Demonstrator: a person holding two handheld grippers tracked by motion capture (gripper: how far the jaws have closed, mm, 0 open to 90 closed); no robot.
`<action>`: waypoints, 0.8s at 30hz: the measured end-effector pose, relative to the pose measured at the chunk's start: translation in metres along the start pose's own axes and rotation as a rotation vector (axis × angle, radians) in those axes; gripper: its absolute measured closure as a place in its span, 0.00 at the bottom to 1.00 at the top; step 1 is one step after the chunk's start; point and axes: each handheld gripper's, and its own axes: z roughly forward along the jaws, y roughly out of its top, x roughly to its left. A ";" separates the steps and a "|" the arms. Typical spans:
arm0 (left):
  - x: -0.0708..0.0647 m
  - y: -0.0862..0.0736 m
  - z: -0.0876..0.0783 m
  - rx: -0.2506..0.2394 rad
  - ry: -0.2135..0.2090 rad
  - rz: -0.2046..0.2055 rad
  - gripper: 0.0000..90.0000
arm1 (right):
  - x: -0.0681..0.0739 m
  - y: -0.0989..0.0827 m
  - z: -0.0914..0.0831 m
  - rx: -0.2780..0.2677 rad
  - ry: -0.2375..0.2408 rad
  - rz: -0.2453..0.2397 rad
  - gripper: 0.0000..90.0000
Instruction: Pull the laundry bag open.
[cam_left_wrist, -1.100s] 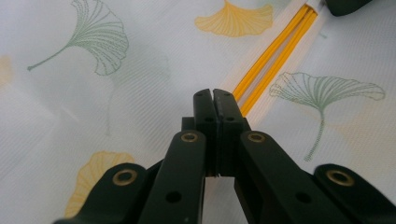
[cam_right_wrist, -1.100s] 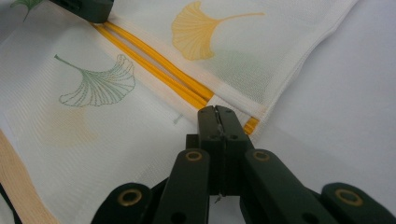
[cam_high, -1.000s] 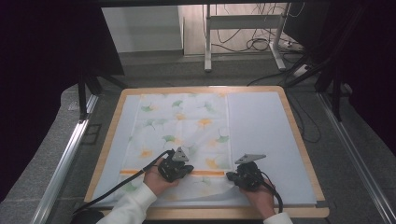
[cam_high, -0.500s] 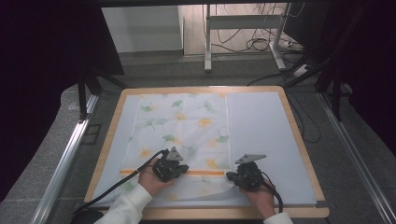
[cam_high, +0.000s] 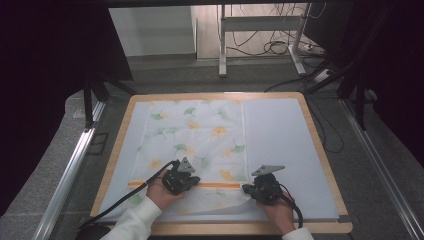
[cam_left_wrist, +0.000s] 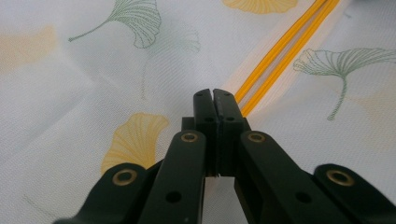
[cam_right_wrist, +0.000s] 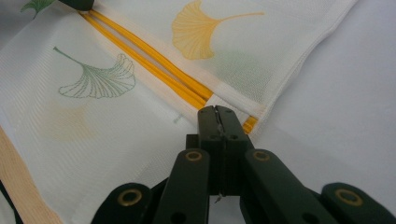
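Left claw (cam_high: 192, 181), right claw (cam_high: 248, 188), pinching cloth (cam_high: 200, 135)

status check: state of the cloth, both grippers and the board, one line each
cloth: spread flat on the board, near edge folded over along the orange stripe
left gripper: shut, fingers together at the orange stripe
right gripper: shut, at the cloth's right corner by the stripe end
board: flat, covered by a pale sheet
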 end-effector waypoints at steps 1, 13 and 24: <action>0.000 0.000 -0.001 0.004 0.005 0.004 1.00 | 0.000 0.000 0.000 0.000 0.000 0.000 1.00; 0.015 -0.012 -0.012 0.012 0.030 -0.039 1.00 | 0.001 0.000 0.000 0.002 -0.004 -0.004 1.00; 0.022 -0.022 -0.021 0.028 0.060 -0.043 1.00 | 0.000 0.000 0.000 -0.001 -0.004 -0.004 1.00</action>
